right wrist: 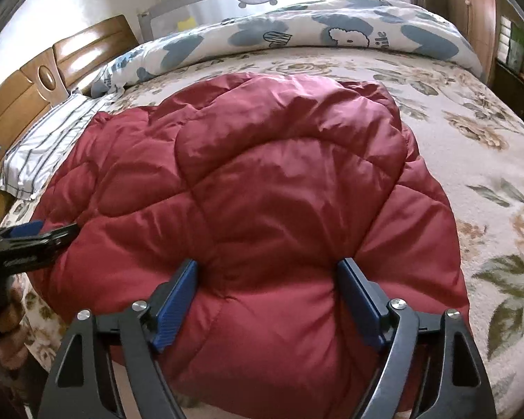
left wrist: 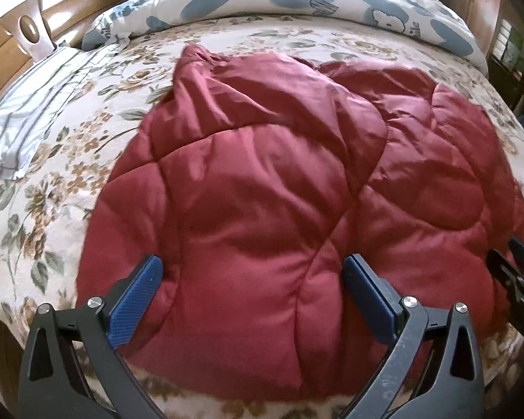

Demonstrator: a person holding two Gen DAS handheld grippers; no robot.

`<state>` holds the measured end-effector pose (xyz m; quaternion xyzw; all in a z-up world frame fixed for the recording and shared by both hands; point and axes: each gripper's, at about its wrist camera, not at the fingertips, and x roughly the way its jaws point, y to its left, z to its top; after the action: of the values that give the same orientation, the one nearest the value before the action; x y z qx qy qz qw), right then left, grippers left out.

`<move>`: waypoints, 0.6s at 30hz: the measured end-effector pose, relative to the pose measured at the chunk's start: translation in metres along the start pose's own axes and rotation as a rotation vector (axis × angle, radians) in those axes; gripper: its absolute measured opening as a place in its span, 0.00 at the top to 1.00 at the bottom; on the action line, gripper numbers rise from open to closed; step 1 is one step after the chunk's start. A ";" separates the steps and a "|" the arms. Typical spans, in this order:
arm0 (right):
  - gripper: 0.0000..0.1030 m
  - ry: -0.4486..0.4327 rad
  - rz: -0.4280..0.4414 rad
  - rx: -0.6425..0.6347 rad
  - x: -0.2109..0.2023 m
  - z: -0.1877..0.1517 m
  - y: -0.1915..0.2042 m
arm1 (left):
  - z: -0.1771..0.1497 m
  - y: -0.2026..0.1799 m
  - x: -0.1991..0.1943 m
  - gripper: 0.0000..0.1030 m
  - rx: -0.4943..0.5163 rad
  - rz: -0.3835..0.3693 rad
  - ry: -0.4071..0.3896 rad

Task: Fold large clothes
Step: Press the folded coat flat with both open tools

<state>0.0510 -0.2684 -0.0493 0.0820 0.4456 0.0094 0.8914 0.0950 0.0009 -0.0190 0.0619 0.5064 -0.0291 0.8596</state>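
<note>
Puffy dark-red quilted jacket [left wrist: 279, 188] fills the middle of my left view, near edge to centre. Open floral bedspread [left wrist: 52, 188] from 8 to 10 o'clock, free to pass there. Striped white-grey pillow [left wrist: 35, 111] blocks at 10, wooden headboard [left wrist: 14, 42] behind it. Rolled blue-and-white patterned duvet [left wrist: 297, 0] walls off 12. On my right view, clear bedspread [right wrist: 489, 160] from 1 to 4 o'clock.

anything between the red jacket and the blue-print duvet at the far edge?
Only bare floral bedspread between the red jacket and the duvet; both wrist views show it.
</note>
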 end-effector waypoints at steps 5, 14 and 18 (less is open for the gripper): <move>0.20 -0.007 0.006 0.006 -0.001 -0.002 0.000 | -0.011 0.001 -0.003 0.00 0.008 -0.016 0.005; 0.22 -0.078 0.008 0.035 -0.030 0.004 -0.004 | -0.014 -0.002 0.002 0.00 0.023 0.002 0.006; 0.19 -0.004 -0.002 0.011 0.001 -0.001 -0.007 | -0.015 -0.003 0.003 0.00 0.030 0.005 -0.001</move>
<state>0.0503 -0.2750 -0.0513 0.0868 0.4440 0.0059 0.8918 0.0832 -0.0005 -0.0293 0.0761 0.5052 -0.0345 0.8589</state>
